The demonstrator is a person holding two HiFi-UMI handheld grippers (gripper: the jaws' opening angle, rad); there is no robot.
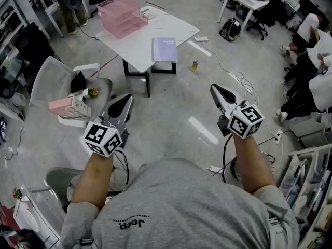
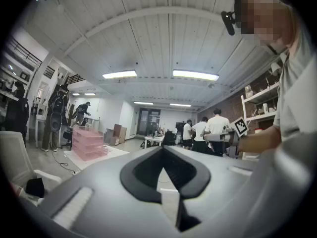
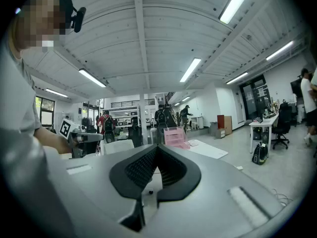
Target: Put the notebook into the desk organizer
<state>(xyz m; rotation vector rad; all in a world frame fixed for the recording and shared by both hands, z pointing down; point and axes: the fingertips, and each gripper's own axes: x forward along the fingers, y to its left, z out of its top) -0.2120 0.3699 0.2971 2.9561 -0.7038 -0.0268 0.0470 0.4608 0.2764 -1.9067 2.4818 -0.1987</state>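
A lilac notebook (image 1: 164, 49) lies flat near the front edge of a white table (image 1: 140, 35). A pink tiered desk organizer (image 1: 123, 15) stands at the table's far left; it also shows far off as the pink organizer (image 2: 86, 142) in the left gripper view and the pink organizer (image 3: 175, 136) in the right gripper view. My left gripper (image 1: 125, 100) and right gripper (image 1: 215, 90) hang over the floor, well short of the table. Both are shut with nothing between the jaws, their tips meeting.
A white chair (image 1: 54, 79) and a small round table with a pink box (image 1: 62, 107) stand at my left. A bottle (image 1: 194, 65) and cables lie on the floor beyond the table. Seated people (image 1: 311, 51) and shelving (image 1: 311, 180) are at the right.
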